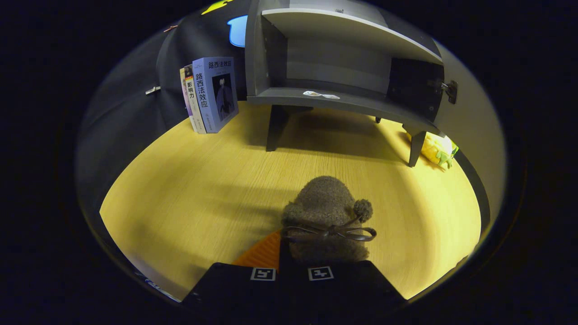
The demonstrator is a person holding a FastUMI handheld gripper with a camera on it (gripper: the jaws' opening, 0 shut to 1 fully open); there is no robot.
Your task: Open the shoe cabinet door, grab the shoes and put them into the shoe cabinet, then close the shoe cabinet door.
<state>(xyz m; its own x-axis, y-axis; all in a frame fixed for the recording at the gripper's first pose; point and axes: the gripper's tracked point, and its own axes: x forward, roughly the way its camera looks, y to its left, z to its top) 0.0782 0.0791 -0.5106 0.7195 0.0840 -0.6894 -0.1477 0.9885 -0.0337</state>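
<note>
Claw [291, 273] at bottom centre gripping fuzzy brown pom-pom slipper [326, 216]; carrying level toward open grey wooden shoe cabinet [343, 58] shelf, upper centre.

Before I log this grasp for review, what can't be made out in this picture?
- Tongs: the tips lie behind the fuzzy brown shoe, so the grip is unclear.
- Shoe heel: hidden by the tongs.
- Cabinet door: cut off by the view's edge.
- Yellow toy: partly behind a shoe cabinet leg.
</note>
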